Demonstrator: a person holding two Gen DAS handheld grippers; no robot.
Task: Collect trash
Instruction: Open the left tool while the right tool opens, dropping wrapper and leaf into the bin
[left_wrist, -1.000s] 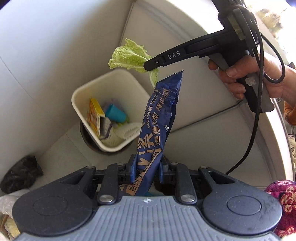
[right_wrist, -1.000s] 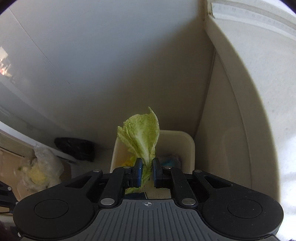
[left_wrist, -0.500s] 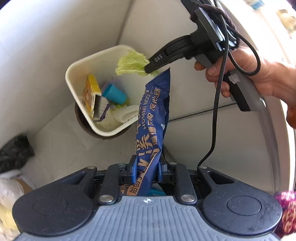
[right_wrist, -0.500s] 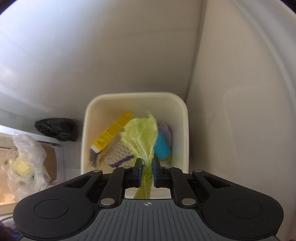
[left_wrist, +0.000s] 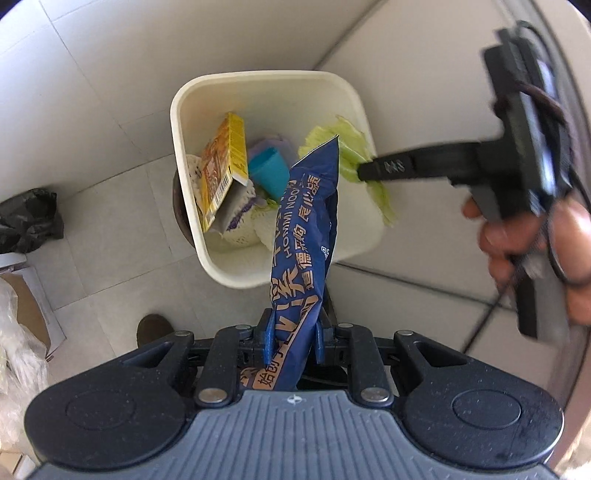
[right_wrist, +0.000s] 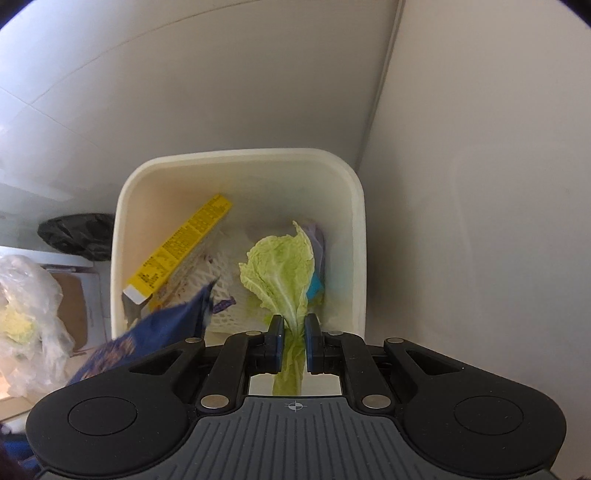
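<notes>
A black bag lies on the tiled floor near a cardboard box.

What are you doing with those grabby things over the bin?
A person is throwing trash away with two handheld tools. The left claw is shut on a blue snack bag, held up over the cream trash bin. The right claw pinches a green cabbage leaf above the bin's right side. Neither has been dropped yet. Inside the bin there is already a yellow box, a teal cup and white foam netting.
</notes>
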